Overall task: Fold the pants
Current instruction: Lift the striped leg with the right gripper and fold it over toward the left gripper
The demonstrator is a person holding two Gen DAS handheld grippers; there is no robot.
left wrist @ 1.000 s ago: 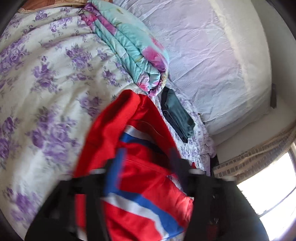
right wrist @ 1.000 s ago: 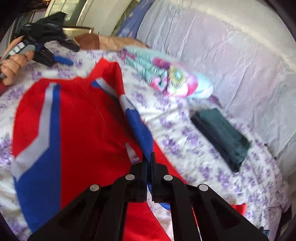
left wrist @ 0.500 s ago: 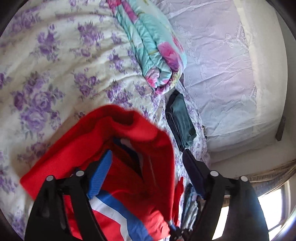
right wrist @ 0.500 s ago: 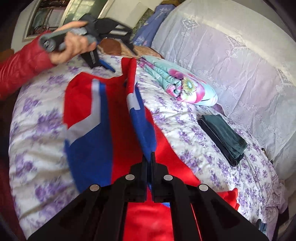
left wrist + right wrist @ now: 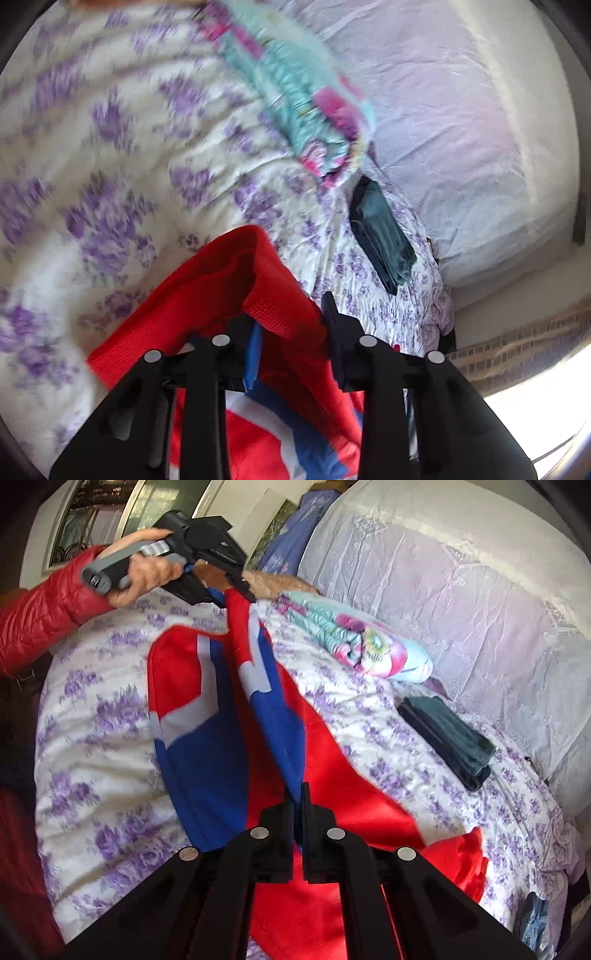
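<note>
Red-white-blue pants point(image 5: 229, 716), no readable writing, in both claws

The red, blue and white track pants point(image 5: 229, 716) drape across the middle of the purple-flowered white bedspread point(image 5: 92, 775), leaving bare cover open on the near left side. On the right, a rolled turquoise and pink floral quilt point(image 5: 354, 642) and a folded dark green garment point(image 5: 447, 734) lie apart, a clear strip of bedspread between them.
</note>
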